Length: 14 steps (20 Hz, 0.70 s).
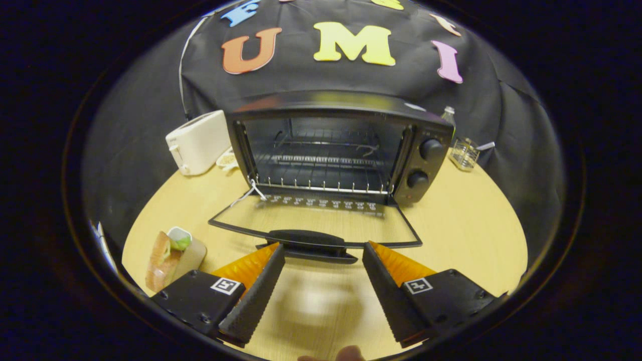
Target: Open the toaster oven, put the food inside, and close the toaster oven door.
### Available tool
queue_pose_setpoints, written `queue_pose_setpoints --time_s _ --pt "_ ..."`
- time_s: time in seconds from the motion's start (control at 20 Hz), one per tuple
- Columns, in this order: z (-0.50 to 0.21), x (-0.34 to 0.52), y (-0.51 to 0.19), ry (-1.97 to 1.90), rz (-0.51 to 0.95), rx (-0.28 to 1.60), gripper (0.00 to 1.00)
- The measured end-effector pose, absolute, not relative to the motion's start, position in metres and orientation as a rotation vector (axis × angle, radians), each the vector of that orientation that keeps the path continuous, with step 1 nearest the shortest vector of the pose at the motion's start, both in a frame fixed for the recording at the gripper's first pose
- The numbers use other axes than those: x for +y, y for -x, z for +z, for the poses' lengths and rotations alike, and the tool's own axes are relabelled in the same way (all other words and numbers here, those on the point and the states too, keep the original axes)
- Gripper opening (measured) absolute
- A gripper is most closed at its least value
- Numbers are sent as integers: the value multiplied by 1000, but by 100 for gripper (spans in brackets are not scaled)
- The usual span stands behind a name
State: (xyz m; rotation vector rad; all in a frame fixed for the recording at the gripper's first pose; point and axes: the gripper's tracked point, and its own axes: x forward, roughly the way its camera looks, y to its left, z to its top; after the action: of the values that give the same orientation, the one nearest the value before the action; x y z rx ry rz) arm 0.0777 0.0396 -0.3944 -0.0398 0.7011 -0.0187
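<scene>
Toaster oven at back of counter, door dropped flat, rack bare. Door handle just ahead of the fingertips. Food, a sandwich-like piece, lies on the counter beside the left finger, not yet loaded. Gripper open, holding nothing. Likely next: swing left, straddle the food, close gently, lift clear of the door edge before sliding it onto the rack. White toaster sits left of the oven.

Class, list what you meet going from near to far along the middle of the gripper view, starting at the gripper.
Open gripper → door handle → lowered glass door → wire rack inside the toaster oven → black cloth wall.
</scene>
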Motion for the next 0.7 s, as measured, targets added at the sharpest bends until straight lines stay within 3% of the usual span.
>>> queue_pose_setpoints --time_s 0.7 --pt "-271 40 -23 -18 217 622 100"
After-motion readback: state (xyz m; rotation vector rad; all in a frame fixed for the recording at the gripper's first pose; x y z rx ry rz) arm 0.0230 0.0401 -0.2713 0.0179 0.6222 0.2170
